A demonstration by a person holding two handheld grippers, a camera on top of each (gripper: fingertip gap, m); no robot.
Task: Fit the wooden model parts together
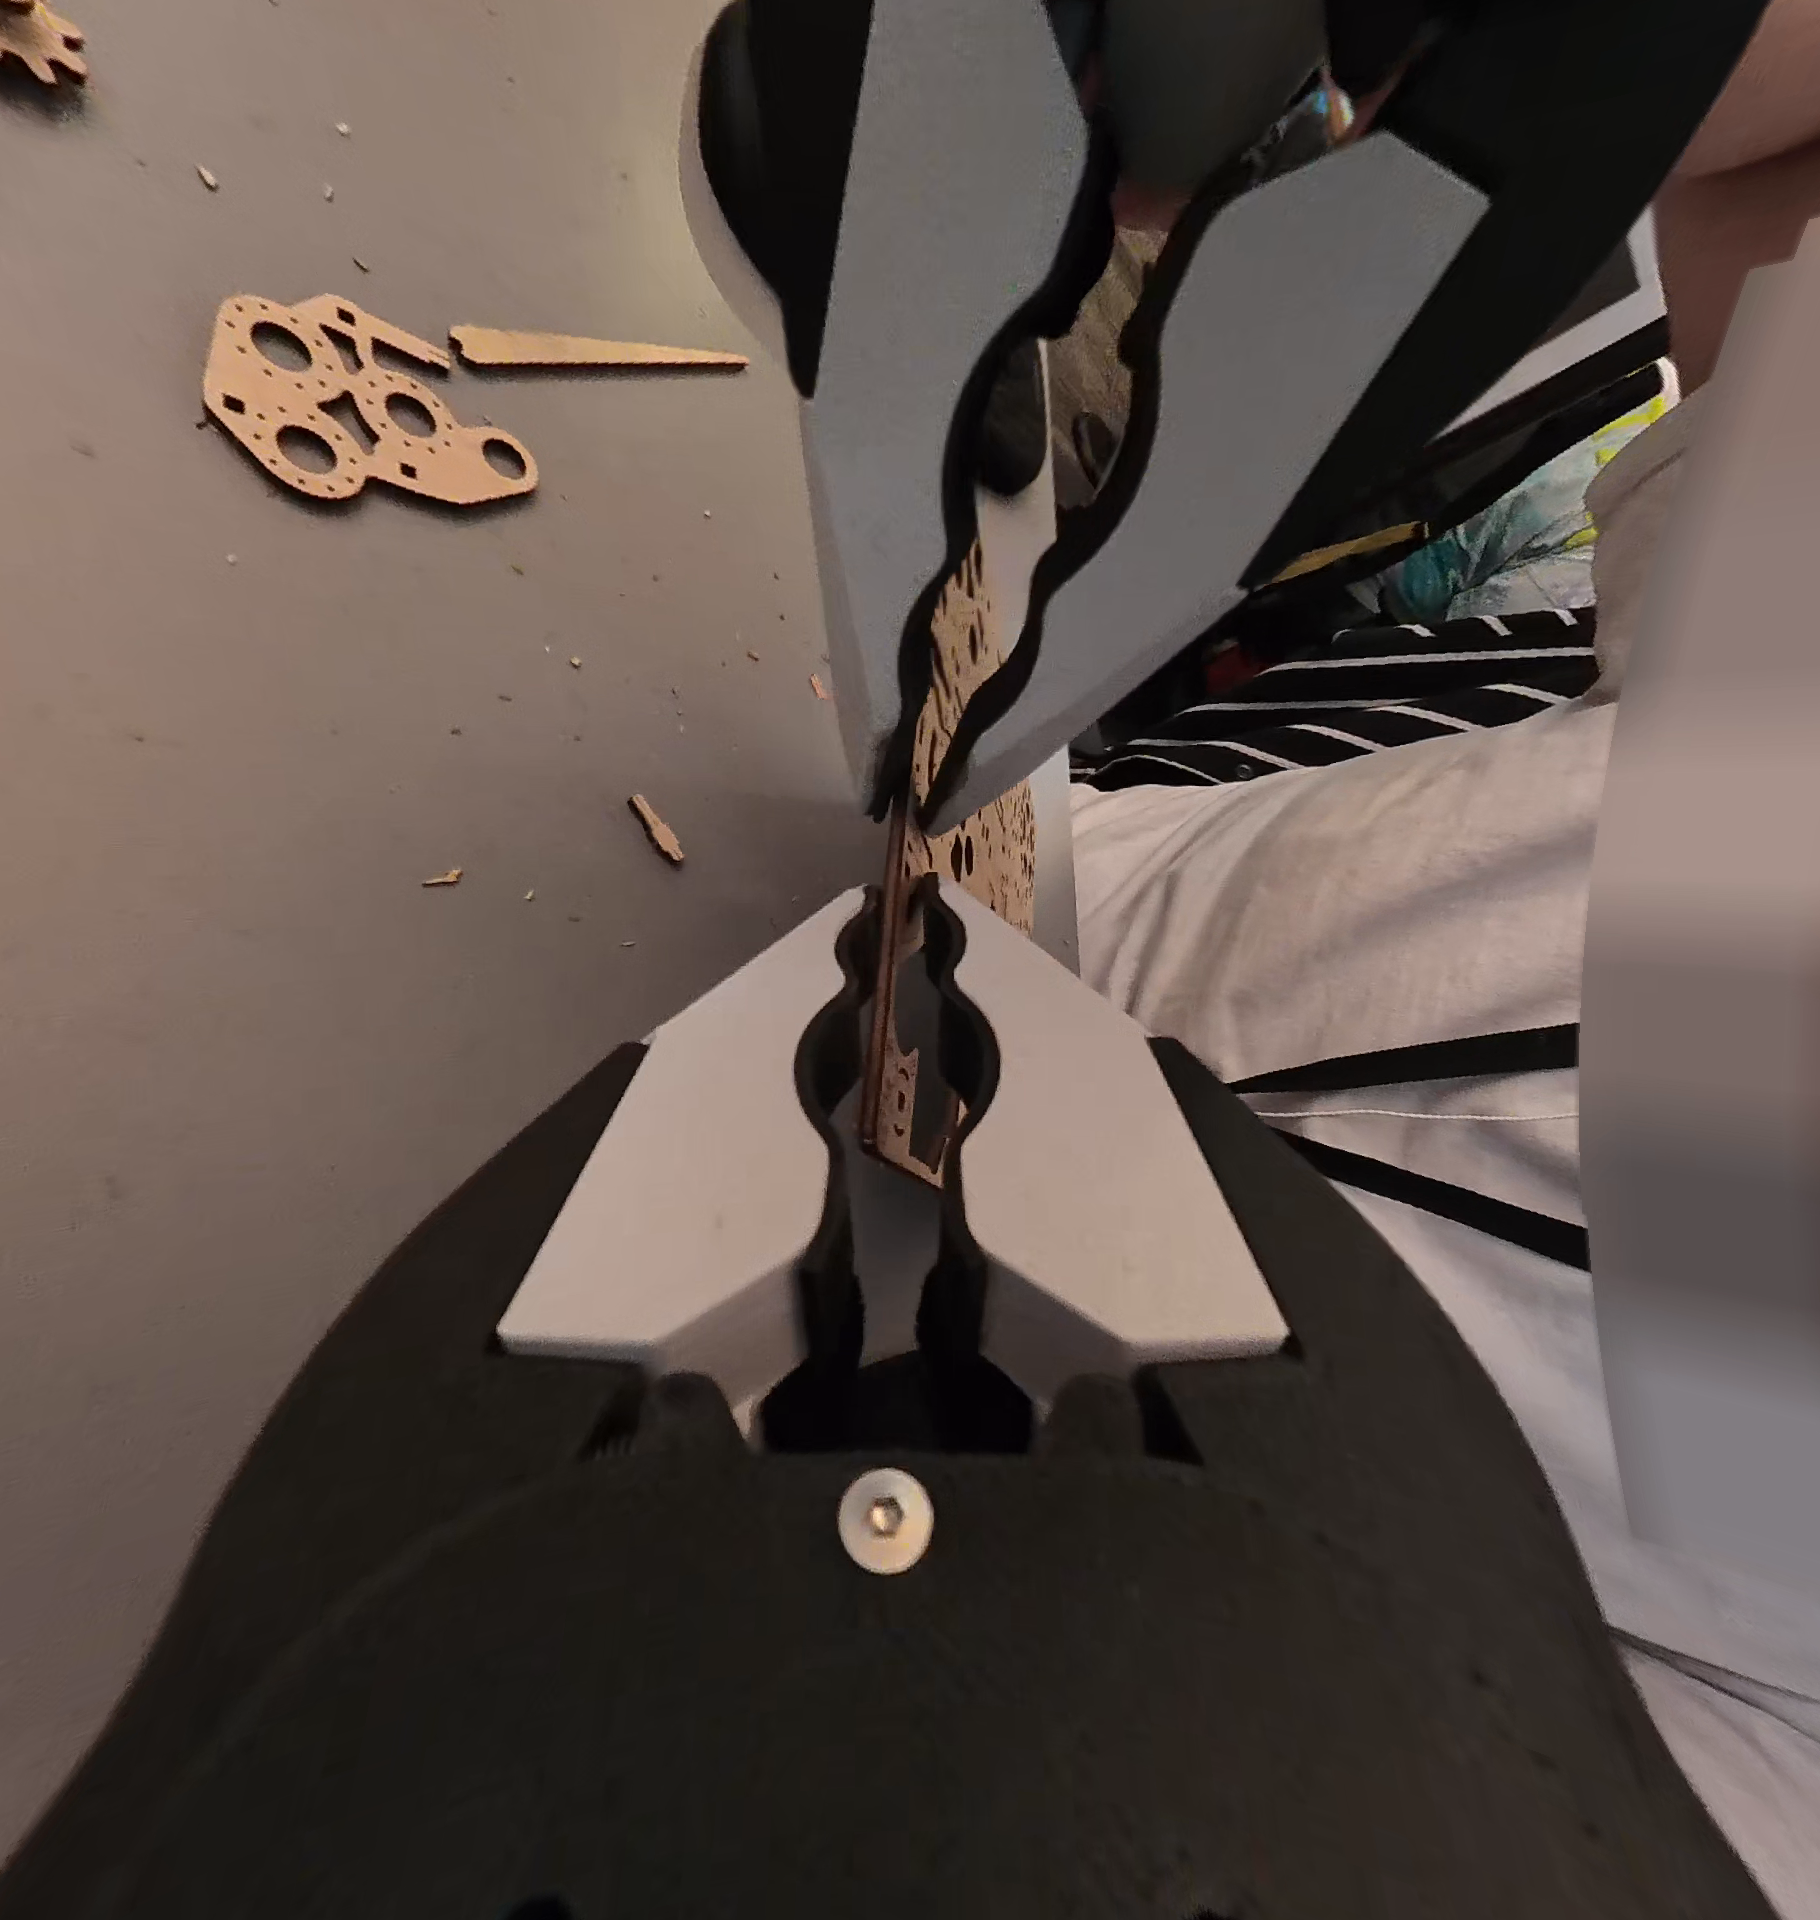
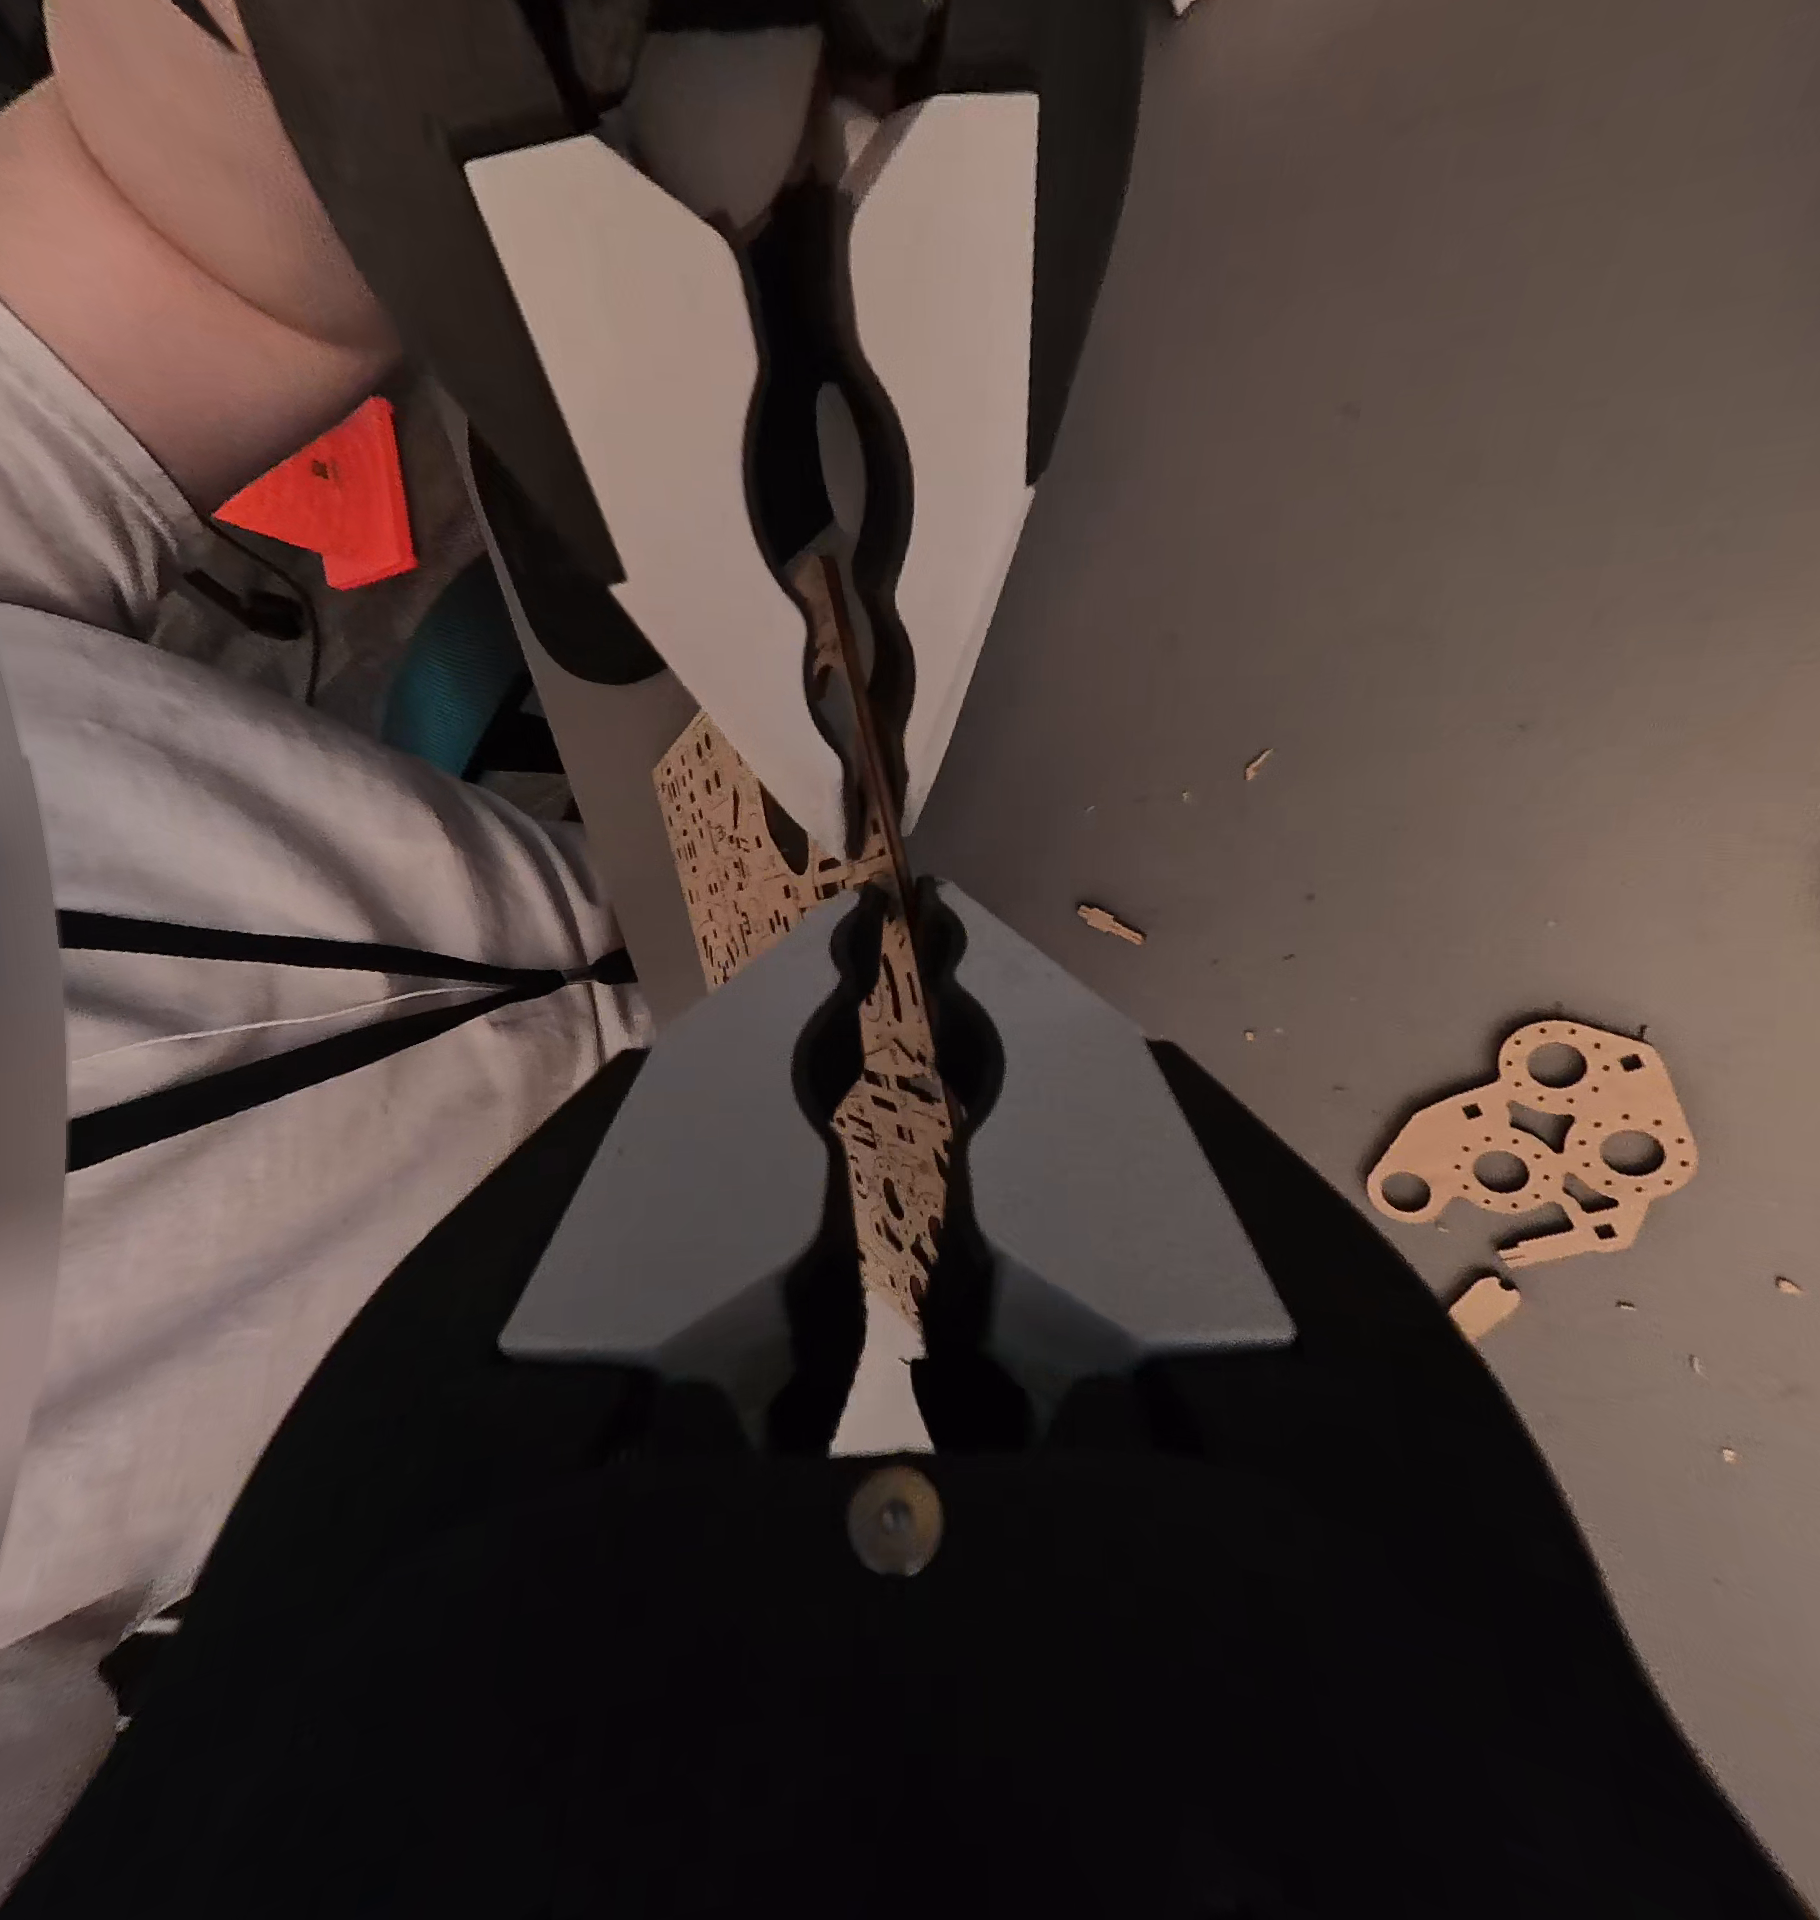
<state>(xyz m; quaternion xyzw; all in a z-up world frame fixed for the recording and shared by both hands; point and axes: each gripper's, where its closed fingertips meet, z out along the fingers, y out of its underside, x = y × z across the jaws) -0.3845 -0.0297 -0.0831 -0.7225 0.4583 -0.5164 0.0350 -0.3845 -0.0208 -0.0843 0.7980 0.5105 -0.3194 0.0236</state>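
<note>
The 2 tongs meet tip to tip, blocking each other; a perforated wooden plate (image 1: 366,410) lies well aside.

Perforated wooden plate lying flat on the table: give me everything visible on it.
The perforated wooden plate is a thin, pale laser-cut ply piece with a lobed outline, several round holes, small square and triangular cutouts, and rows of pin dots. It lies flat on the grey table, free of both grippers. A slim pointed wooden spike lies by its notched end; contact is unclear. Wood crumbs lie scattered around.
</note>
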